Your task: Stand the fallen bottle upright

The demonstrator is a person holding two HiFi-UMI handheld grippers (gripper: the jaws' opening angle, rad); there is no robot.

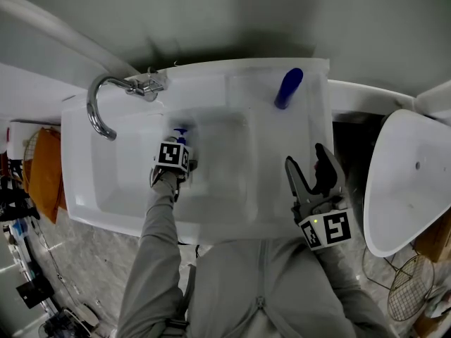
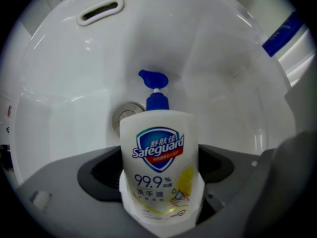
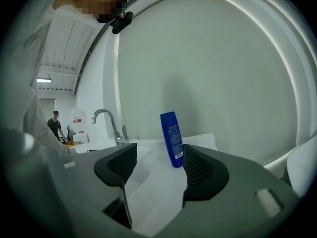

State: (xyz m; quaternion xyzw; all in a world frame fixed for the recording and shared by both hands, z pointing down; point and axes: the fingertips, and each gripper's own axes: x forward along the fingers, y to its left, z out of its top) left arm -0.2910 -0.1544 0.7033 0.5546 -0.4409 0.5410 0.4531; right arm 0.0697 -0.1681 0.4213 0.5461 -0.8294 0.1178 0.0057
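Observation:
A white Safeguard pump bottle (image 2: 158,167) with a blue pump head (image 2: 153,78) sits between the jaws of my left gripper (image 2: 159,175), which is shut on its body. The bottle points along the jaws, pump end toward the drain (image 2: 126,114). In the head view my left gripper (image 1: 176,152) is down inside the sink basin (image 1: 84,182), and only the blue pump (image 1: 182,134) shows past its marker cube. My right gripper (image 1: 305,157) hovers open and holds nothing over the sink's right rim.
A blue bottle (image 1: 289,87) (image 3: 171,139) stands upright at the counter's back right, beyond my right gripper (image 3: 159,167). The chrome faucet (image 1: 106,97) arches over the basin's back left. A white fixture (image 1: 409,182) and a wire basket (image 1: 412,287) stand to the right.

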